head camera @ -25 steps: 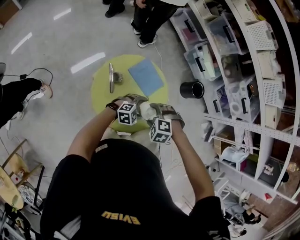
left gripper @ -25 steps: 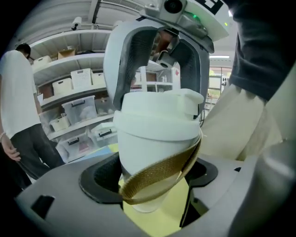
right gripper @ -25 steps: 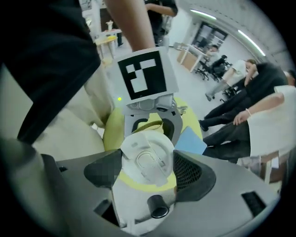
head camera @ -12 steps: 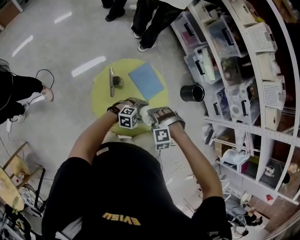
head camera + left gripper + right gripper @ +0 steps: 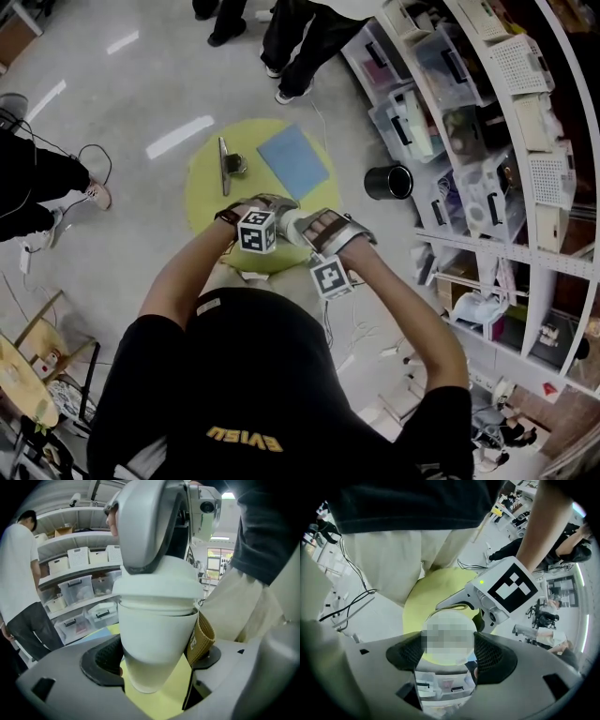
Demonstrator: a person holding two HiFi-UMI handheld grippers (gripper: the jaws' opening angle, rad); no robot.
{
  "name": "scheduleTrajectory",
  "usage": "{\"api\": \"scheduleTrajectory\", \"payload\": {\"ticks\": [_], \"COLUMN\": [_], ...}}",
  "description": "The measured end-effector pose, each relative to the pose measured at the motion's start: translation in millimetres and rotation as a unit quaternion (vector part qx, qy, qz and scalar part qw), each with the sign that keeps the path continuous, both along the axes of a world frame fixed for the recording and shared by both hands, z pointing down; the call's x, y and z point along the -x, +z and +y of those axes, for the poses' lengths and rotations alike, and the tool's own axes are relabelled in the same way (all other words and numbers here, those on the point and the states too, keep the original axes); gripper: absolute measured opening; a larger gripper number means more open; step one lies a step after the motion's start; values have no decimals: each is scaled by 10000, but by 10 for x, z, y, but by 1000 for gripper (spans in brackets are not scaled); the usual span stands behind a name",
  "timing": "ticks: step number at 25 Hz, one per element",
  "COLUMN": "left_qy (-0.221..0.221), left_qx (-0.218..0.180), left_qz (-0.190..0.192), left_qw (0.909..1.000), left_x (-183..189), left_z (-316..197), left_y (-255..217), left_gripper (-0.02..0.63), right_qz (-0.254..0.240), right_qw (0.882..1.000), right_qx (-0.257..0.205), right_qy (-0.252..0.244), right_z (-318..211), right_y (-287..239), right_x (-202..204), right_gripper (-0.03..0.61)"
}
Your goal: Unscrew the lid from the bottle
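Right now your left hand-held gripper (image 5: 157,670) is clamped around the white bottle (image 5: 154,634), held above the yellow surface (image 5: 159,702). Only that view shows the brown sleeve (image 5: 202,639). The right gripper view shows your right hand-held gripper (image 5: 447,654), whose jaws have just been closing, pinching the round lid (image 5: 449,637). The head view shows only a white sliver between the two.

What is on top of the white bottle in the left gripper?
A white lid sits on the bottle, and the right gripper has its jaws closed on that lid. The lid covers the bottle's mouth, so its inside cannot be seen.
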State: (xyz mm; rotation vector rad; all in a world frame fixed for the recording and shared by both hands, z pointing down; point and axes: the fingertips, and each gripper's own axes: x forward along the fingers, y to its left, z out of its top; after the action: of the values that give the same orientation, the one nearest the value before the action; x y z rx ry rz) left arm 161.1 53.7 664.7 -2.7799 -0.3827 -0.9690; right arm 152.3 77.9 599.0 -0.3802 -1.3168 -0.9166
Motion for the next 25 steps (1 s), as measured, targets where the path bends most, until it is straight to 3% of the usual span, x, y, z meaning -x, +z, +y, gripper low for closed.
{"api": "scheduleTrajectory", "payload": {"ticks": [3,5,8,10,12,15,18,23,25], "left_qy": [-299,-609,-1049,-1335,-1573,-1745,-1810,-2423,-2722], "left_qx": [157,312,434,460,518,481,384,611,681], "left_qz": [42,72,119,125,14,-231,-399,-276,-35], "left_qw": [9994,9976,9935,9899,9862,9832,9819,9679,9598], "left_x": [80,143,266,372,470,596,729,950,1041], "left_z": [-79,-132,-239,-320,-329,-277,-206,-261,-317], "left_y": [6,9,35,58,67,68,100,-27,-200], "left_gripper": [408,408,408,408,407,400,392,354,325], "right_qz": [-526,-1298,-2038,-2655,-3295,-4189,-4980,-6051,-6359], "right_qw": [9976,9834,9401,8924,8302,7225,6002,3760,3093], "right_qx": [-94,-60,151,166,270,445,684,1197,1337], "right_qy": [437,1267,2729,3646,4489,5483,6222,6915,6944], "right_z": [-67,-84,-40,-68,-49,-40,-27,-130,-183], "right_y": [-144,-303,-403,-508,-632,-841,-974,-1077,-1149], "right_x": [90,206,151,162,209,221,137,-145,-251], "right_gripper": [328,328,328,328,328,327,325,325,325]}}
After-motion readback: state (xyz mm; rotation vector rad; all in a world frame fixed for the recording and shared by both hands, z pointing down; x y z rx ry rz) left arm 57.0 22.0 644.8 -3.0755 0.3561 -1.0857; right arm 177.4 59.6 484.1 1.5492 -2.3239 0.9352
